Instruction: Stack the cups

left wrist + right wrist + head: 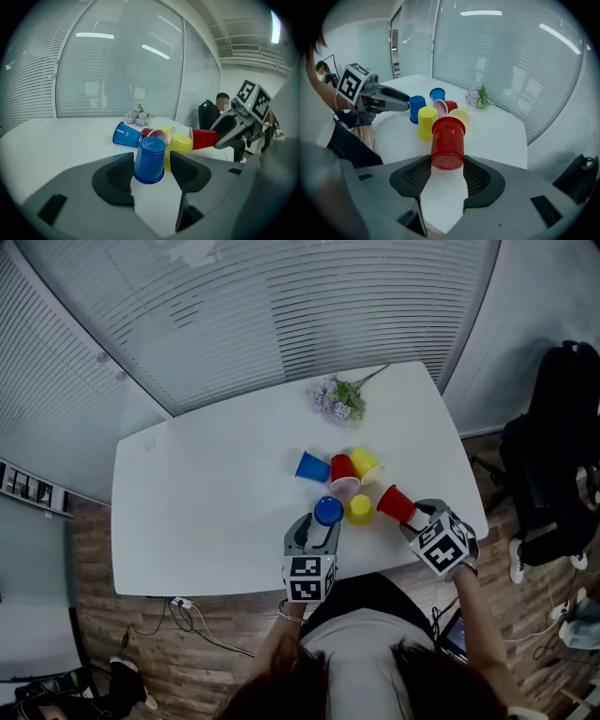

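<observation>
**Cups unstacked: red one in hand, blue one lined up**

Stage: early, by my reading; six cups on or over the table (206,512), none nested.

Right gripper (445,171) is clamped on red cup (448,140), jaws pressed to both its sides; the cup is held on its side at lower right of the head view, seemingly clear of the tabletop.

Left gripper (151,169) has its jaws apart, bracketing blue cup (150,158), which stands mouth-down at frame centre; the left jaw is about touching and a sliver of gap shows at the right jaw, so no grip as I read it.

Yellow cup (360,508) stands mouth-down just beside blue cup, between the two grippers. Above these in the head view, three cups lie on their sides in a close row: far blue cup (312,467), far red cup (344,472), far yellow cup (366,464); flowers (339,399) lie higher still in the frame.

Next move, a guess: red cup wants turning mouth-down and lowering over yellow cup or blue cup; that calls for squaring it above the base, with the left jaws either closing to steady blue cup or backing clear.

Hard to make out: which end of red cup sits in the jaws; far red cup is largely hidden behind blue cup in the left gripper view; the person is cut off at the bottom edge of the head view.
</observation>
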